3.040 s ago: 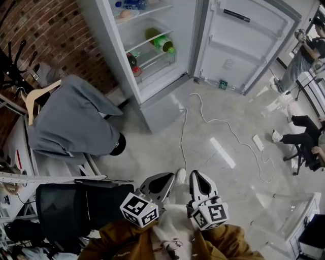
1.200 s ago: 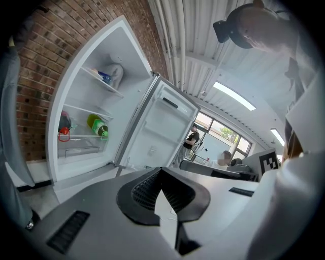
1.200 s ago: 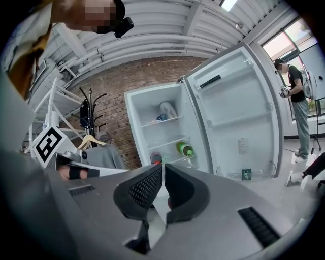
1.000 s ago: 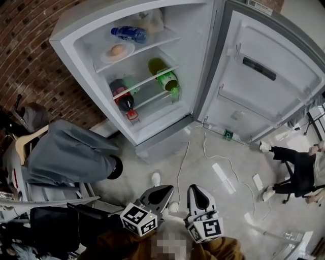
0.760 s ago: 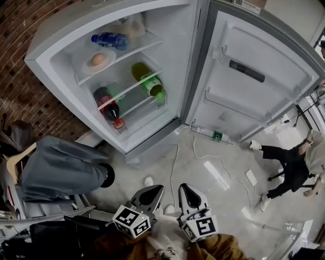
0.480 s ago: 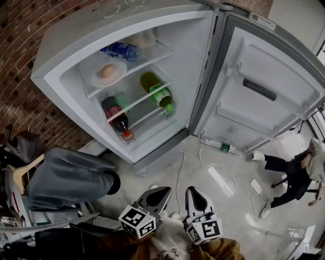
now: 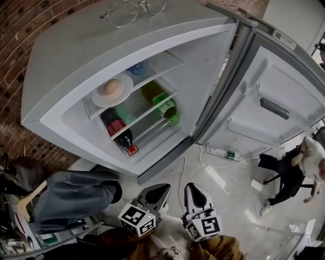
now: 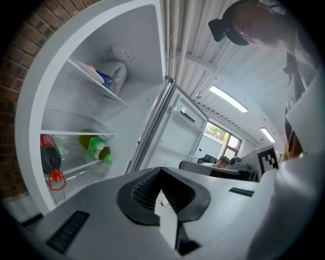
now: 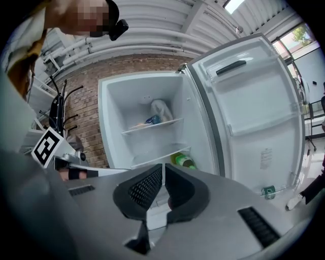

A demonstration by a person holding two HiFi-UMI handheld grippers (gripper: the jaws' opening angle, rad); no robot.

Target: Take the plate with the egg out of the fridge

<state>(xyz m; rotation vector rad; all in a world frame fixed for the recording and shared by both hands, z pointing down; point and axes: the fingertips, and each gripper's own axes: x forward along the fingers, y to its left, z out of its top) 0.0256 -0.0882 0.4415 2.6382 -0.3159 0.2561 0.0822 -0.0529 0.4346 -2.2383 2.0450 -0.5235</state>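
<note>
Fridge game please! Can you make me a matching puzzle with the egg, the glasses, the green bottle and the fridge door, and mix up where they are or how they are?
Things:
1. egg
2. glasses
3. green bottle
4. fridge door

Place or state:
A. swung wide open
B. on top of the fridge
C. on the white plate
D. lying on its side, below the plate's shelf

Pairs: 1-C, 2-B, 3-D, 4-A
</note>
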